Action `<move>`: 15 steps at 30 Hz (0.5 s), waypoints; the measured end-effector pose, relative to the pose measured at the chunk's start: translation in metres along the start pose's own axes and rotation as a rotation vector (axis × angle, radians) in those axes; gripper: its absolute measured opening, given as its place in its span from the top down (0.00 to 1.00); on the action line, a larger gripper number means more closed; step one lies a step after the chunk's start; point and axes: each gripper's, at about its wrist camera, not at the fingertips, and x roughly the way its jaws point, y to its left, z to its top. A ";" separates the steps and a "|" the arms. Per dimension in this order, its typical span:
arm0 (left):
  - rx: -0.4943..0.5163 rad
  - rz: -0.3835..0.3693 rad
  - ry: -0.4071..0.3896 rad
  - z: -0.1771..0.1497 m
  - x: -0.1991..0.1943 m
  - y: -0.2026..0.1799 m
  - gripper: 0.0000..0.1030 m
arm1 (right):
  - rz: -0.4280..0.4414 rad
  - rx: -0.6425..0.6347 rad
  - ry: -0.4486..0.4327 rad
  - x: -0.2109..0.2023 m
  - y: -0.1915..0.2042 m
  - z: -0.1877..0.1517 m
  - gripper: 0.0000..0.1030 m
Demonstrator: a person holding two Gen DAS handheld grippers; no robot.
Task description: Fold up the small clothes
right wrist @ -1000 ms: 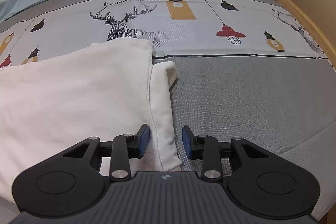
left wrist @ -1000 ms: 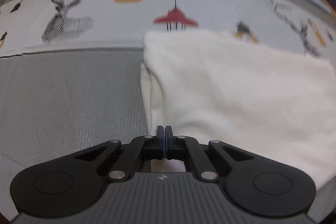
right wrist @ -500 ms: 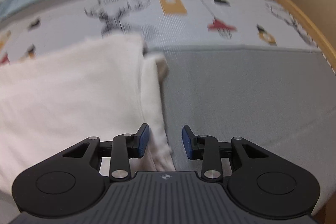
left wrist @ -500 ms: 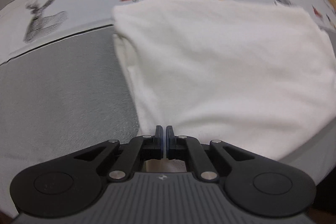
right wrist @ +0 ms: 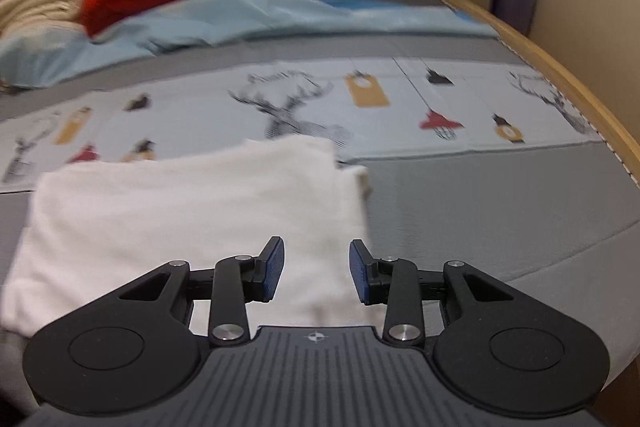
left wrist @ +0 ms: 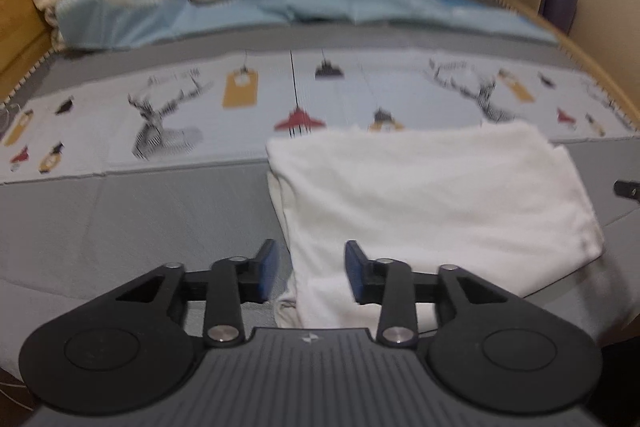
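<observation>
Since a second ago, left gripper jaws released; both grippers' jaws wide apart, empty. White garment lies folded on bed. Right gripper hovers. Fold appears near complete.

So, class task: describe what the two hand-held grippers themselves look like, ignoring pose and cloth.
Left hand-held gripper and right hand-held gripper match: black linkage arms with silver pivot pins, blue finger pads, a ribbed grey body bearing a small white cross-shaped emblem. No cables or sleeves show.
</observation>
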 end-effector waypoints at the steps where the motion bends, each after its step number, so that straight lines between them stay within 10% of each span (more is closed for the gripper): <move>1: -0.011 0.005 -0.025 -0.002 -0.009 0.003 0.47 | 0.016 0.004 -0.016 -0.007 0.007 -0.002 0.62; 9: -0.224 -0.040 -0.266 -0.023 -0.064 0.033 0.21 | 0.165 -0.010 -0.079 -0.047 0.076 -0.037 0.50; 15: -0.238 0.001 -0.309 -0.020 -0.072 0.037 0.20 | 0.212 -0.150 -0.028 -0.032 0.138 -0.046 0.50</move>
